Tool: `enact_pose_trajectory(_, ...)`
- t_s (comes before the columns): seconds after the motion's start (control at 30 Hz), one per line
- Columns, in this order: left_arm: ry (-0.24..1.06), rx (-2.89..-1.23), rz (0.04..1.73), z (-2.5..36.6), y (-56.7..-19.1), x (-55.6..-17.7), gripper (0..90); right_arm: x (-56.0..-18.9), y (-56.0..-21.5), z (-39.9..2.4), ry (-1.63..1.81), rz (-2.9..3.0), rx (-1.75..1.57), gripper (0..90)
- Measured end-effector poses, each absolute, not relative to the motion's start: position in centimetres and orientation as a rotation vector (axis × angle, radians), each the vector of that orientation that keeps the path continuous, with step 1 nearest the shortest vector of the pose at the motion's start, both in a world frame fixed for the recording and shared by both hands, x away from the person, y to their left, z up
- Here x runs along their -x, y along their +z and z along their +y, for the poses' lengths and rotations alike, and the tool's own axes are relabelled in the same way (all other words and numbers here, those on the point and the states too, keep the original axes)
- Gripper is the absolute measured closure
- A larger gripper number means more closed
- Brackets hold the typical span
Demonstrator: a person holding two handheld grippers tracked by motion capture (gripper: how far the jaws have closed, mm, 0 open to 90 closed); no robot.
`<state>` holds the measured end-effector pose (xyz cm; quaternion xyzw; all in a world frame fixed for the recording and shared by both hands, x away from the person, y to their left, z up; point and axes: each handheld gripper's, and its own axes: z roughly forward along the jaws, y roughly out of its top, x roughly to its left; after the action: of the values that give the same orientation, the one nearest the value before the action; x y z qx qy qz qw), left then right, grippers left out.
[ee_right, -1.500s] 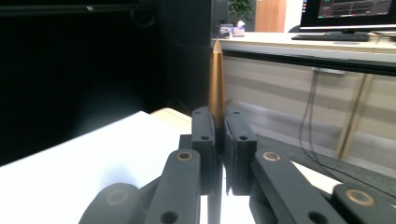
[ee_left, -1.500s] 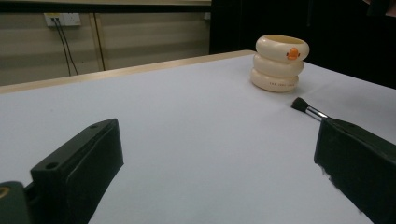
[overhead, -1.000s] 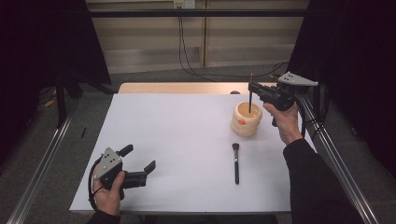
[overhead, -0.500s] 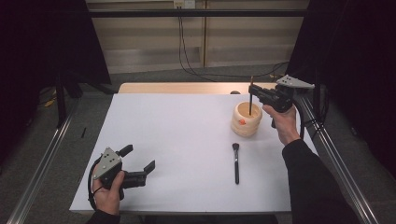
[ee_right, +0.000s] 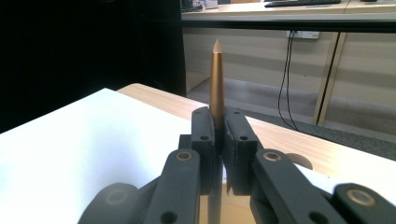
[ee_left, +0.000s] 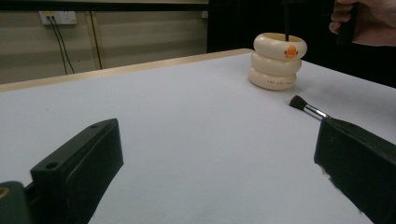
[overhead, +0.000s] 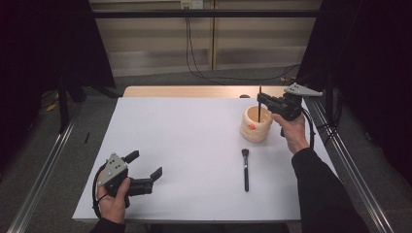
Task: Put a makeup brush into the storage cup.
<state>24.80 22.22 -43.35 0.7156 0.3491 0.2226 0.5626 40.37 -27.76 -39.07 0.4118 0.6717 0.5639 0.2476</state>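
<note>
A cream ringed holder [overhead: 256,124] with an orange mark stands on the right of the white table [overhead: 194,155]; it also shows far off in the left gripper view [ee_left: 279,60]. My right gripper [overhead: 262,100] is shut on a thin upright brush handle [overhead: 259,104], whose lower end reaches into the holder's mouth. In the right gripper view the golden pointed handle [ee_right: 216,79] rises from between the closed jaws. A second black brush [overhead: 245,167] lies flat in front of the holder, also seen as brush [ee_left: 306,107]. My left gripper [overhead: 148,165] rests open near the front left edge.
A wooden strip [overhead: 194,91] runs along the table's far edge. Metal rails [overhead: 350,165] flank both sides. Cables [overhead: 192,53] hang down the back wall.
My right gripper has sunk a little with the brush handle, so its lower end is now deeper in the holder. The left gripper has stayed put.
</note>
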Motion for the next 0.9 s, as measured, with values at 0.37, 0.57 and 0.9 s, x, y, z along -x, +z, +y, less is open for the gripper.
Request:
enact_pose_trajectory(0.37, 0.515, -1.693, 0.808, 22.2, -43.4, -24.8, 1.1, -40.2, -40.3, -27.7, 1.519, 1.842, -1.141, 82.9)
enact_pose_trajectory(0.57, 0.515, -1.698, 0.805, 22.1, -43.3, -24.8, 1.1, -40.2, -40.9, -27.7, 1.516, 1.860, -1.142, 82.8)
enact_pose_trajectory(0.9, 0.517, -1.696, 0.814, 22.2, -43.3, -24.8, 1.2, -40.1, -41.2, -28.1, 1.508, 1.870, -1.168, 79.1)
